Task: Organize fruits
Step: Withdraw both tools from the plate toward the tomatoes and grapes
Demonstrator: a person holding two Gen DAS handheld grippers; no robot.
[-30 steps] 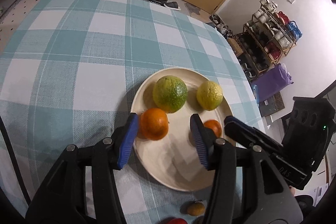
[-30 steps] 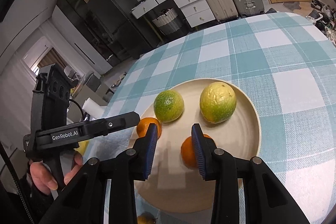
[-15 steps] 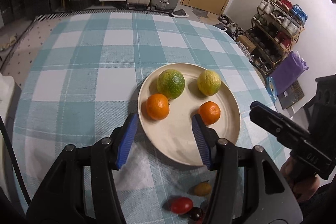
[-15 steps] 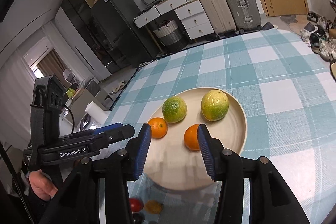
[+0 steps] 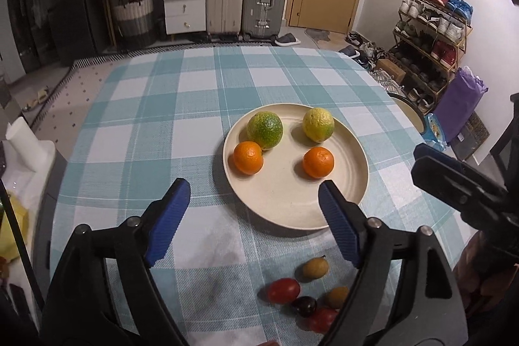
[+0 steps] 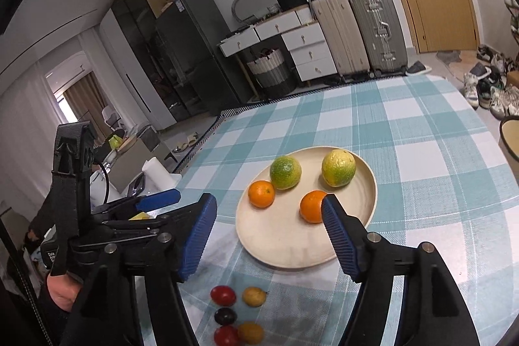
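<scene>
Left tongs [image 5: 249,209] spread wide, holding nothing, above the tabletop's [image 5: 155,106] near edge. Right tongs [image 6: 269,232] likewise wide apart and empty. Cream plate [image 5: 282,209] sits toward the right edge of the tabletop, carrying two oranges [image 5: 248,157], a green citrus [image 5: 264,130] touching the left orange, and a yellow-green citrus [image 5: 318,124]. Small tomatoes [image 5: 283,290] cluster just off the plate at the near edge.

red tomato [image 5: 321,320] behind jaws, bowl [image 6: 509,135] cut off
</scene>
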